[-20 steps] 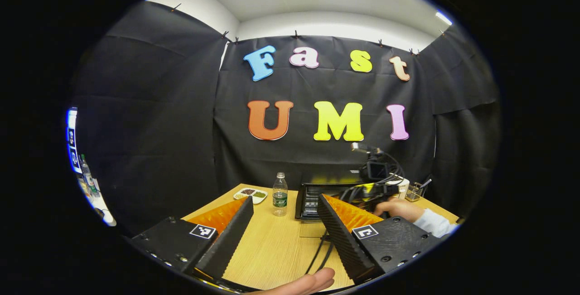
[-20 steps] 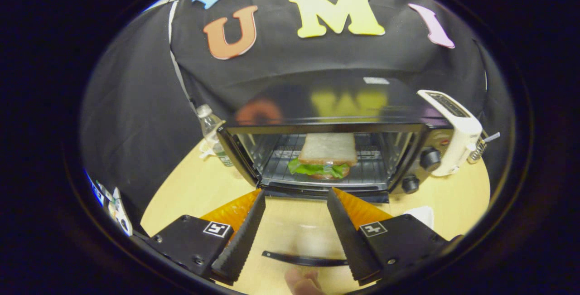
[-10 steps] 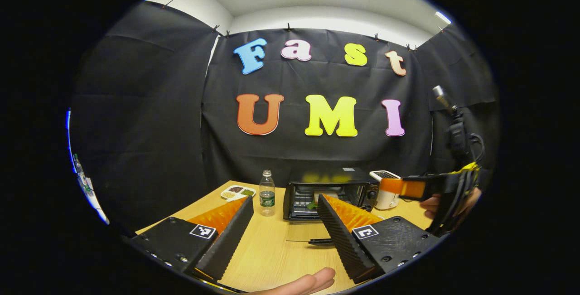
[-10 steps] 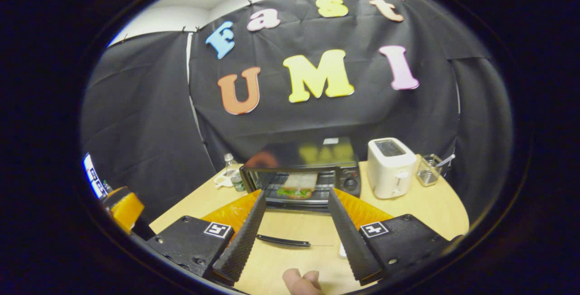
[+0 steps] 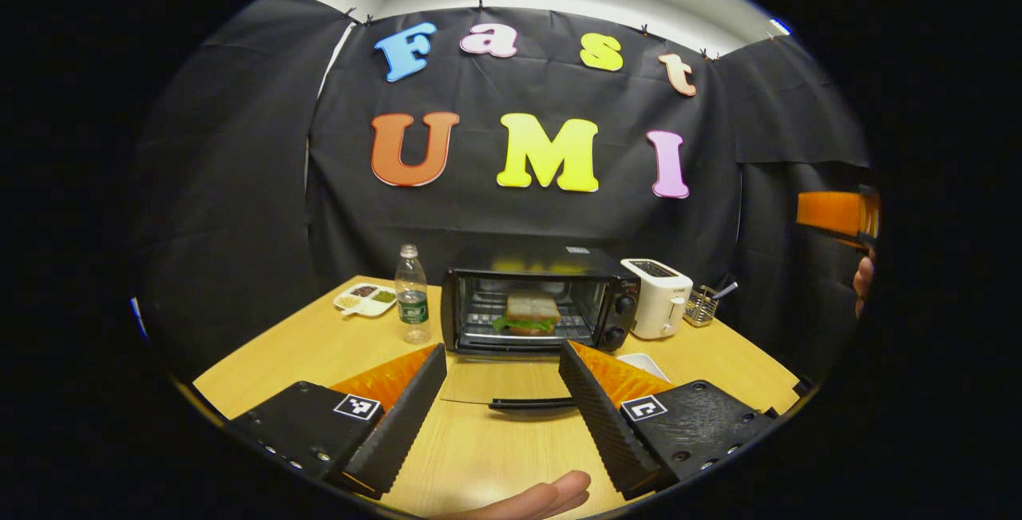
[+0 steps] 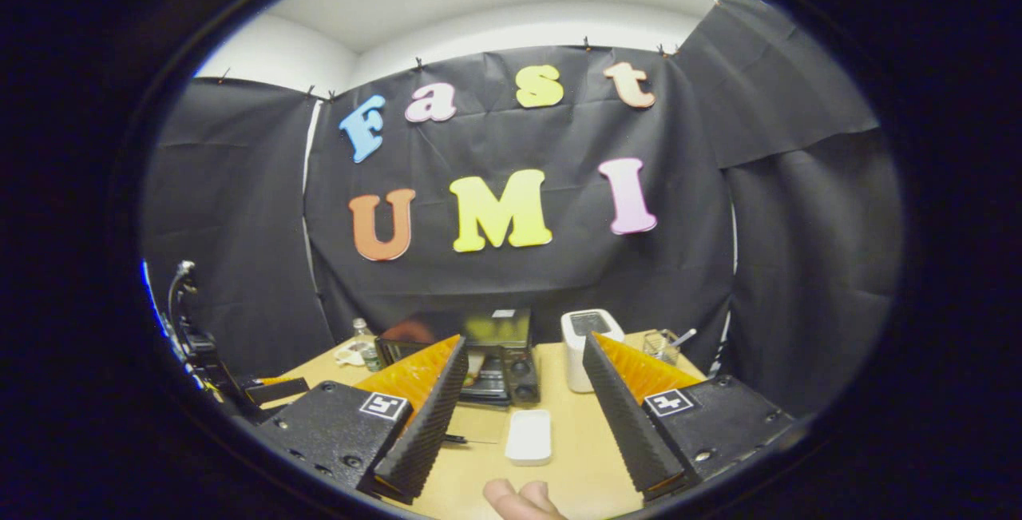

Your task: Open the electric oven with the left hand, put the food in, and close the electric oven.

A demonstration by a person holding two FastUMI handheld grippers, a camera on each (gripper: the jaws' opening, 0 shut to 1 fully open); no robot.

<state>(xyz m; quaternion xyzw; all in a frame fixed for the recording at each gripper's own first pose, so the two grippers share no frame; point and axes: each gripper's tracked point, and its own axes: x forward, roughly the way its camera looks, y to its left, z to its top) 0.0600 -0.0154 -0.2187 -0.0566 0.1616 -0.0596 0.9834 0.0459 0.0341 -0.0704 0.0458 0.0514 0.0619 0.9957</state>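
Fingertips (image 5: 551,496) of the person's hand are poking in at the bottom edge of the left gripper view, right under the left gripper (image 5: 501,404), whose jaws are sitting spread wide with nothing between them. Between the two fingers, the oven's glass door (image 5: 511,392) is lying folded down flat over the wooden table (image 5: 271,344), its dark handle (image 5: 531,403) nearest the camera. Just past that the electric oven (image 5: 533,304) is standing wide open, and the sandwich (image 5: 528,314) is sitting on the rack inside, white bread on top and green lettuce peeking out at the front. A water bottle (image 5: 412,304) is standing just left of the oven, a small divided dish (image 5: 366,299) behind it, and a white toaster (image 5: 656,308) plus a wire holder (image 5: 703,306) on the oven's right.

Compared with a second ago, the left gripper is pulling back and tipping down a bit, so the oven is showing more squarely. The right gripper (image 5: 834,212) was right at the oven mouth back then; now it's way off at the right edge, orange finger up high.

In the right gripper view the right gripper (image 6: 523,404) is also gaping open and holding nothing, raised well back from the oven (image 6: 479,360). A small white tray (image 6: 529,436) is lying on the table between its fingers, and the toaster (image 6: 583,348) is standing further back.
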